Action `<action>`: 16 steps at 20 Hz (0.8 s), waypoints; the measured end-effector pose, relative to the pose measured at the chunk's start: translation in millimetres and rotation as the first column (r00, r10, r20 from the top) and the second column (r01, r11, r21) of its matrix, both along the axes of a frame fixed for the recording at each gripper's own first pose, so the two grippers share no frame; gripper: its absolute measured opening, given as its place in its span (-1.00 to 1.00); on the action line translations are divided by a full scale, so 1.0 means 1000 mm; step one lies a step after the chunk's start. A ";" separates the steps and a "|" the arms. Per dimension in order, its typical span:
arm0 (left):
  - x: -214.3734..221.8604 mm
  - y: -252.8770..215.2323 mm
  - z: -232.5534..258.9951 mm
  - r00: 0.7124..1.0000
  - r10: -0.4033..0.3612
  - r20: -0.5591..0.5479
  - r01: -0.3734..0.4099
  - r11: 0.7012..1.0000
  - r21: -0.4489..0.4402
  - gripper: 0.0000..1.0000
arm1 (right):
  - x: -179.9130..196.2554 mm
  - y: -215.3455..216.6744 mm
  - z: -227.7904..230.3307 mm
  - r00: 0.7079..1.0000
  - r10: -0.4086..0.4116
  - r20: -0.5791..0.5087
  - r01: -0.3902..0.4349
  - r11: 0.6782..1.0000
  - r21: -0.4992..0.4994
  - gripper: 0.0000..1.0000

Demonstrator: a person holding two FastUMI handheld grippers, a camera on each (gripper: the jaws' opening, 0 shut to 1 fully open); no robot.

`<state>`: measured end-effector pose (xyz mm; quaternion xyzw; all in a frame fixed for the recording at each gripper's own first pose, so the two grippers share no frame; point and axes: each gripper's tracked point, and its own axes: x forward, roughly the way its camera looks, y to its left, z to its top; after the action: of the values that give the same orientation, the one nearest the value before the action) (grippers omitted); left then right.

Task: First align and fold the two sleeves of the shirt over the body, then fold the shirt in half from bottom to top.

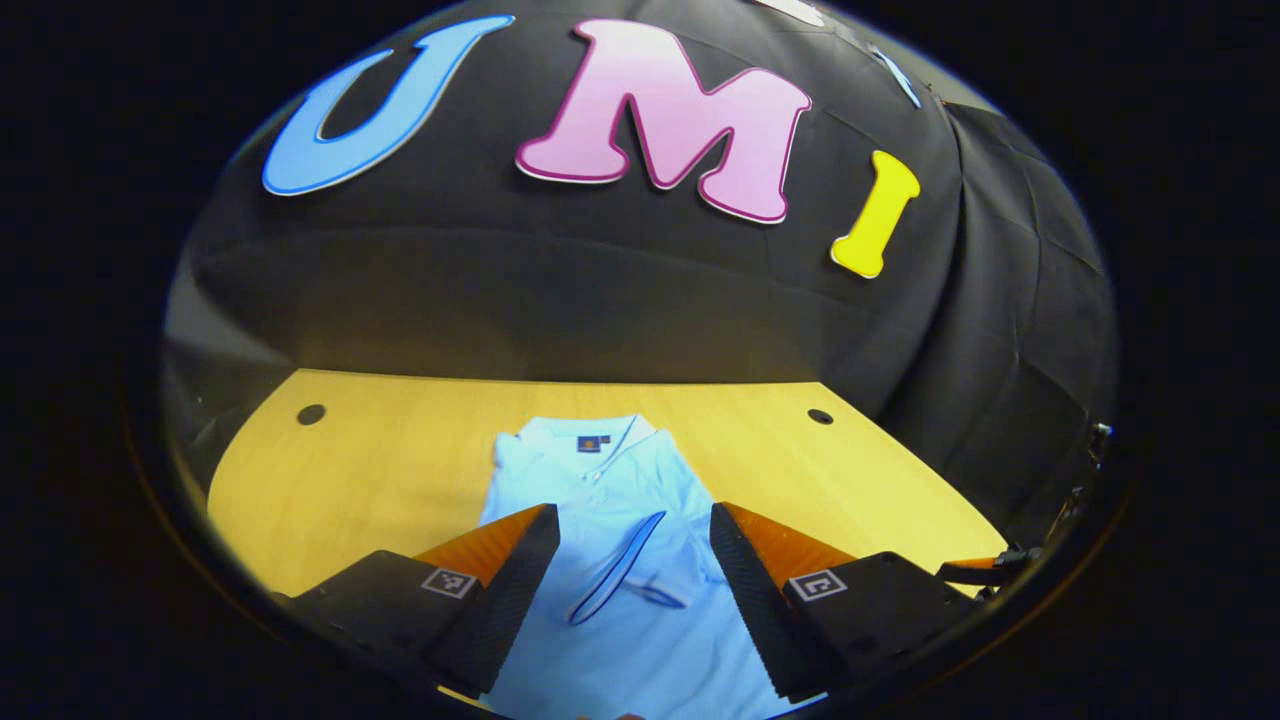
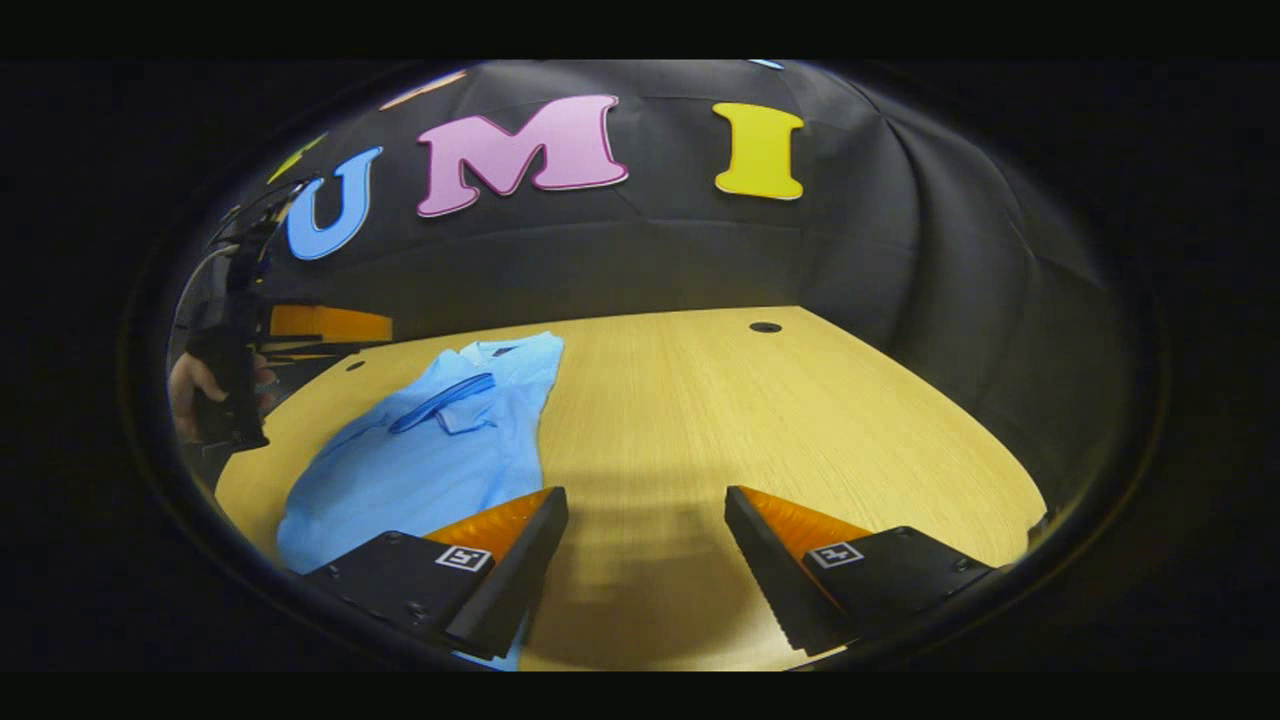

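Presently we count one shirt (image 1: 620, 560), sleeves folded, at lower centre on one wooden desk (image 1: 380, 470); left tool (image 1: 634, 550) and right tool (image 2: 646, 535) both gape, holding nothing.

- The left gripper (image 1: 633, 560) is hanging with its jaws spread wide, nothing between the fingers (image 1: 520, 580).
- The right gripper (image 2: 645, 545) is likewise gaping open, both fingers (image 2: 520, 560) pointing forward and gripping nothing.
- In the right gripper view a hand (image 2: 190, 390) is showing at the far left edge, wrapping around the handle of the other gripper (its fingers are too dark to make out there) and holding it raised.
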<state>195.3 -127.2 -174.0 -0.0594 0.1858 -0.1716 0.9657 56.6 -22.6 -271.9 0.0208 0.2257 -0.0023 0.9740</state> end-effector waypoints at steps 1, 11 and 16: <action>-0.019 0.009 -0.005 1.000 0.007 -0.007 -0.007 1.000 0.011 0.94 | -0.008 0.006 0.002 1.000 0.003 -0.007 -0.003 1.000 0.002 0.96; -0.204 0.069 -0.068 0.986 0.082 -0.146 -0.068 0.993 0.101 0.84 | -0.114 0.073 -0.005 0.987 0.034 -0.159 -0.029 0.999 0.037 0.96; -0.240 0.065 -0.121 0.964 0.104 -0.244 -0.065 0.985 0.163 0.95 | -0.139 0.091 -0.033 0.971 0.009 -0.240 0.004 0.999 0.052 0.96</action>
<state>-44.5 -62.1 -294.9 -0.0143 0.3168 -0.1062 0.9424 -82.3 68.8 -305.2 0.0456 0.3418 0.0023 0.9387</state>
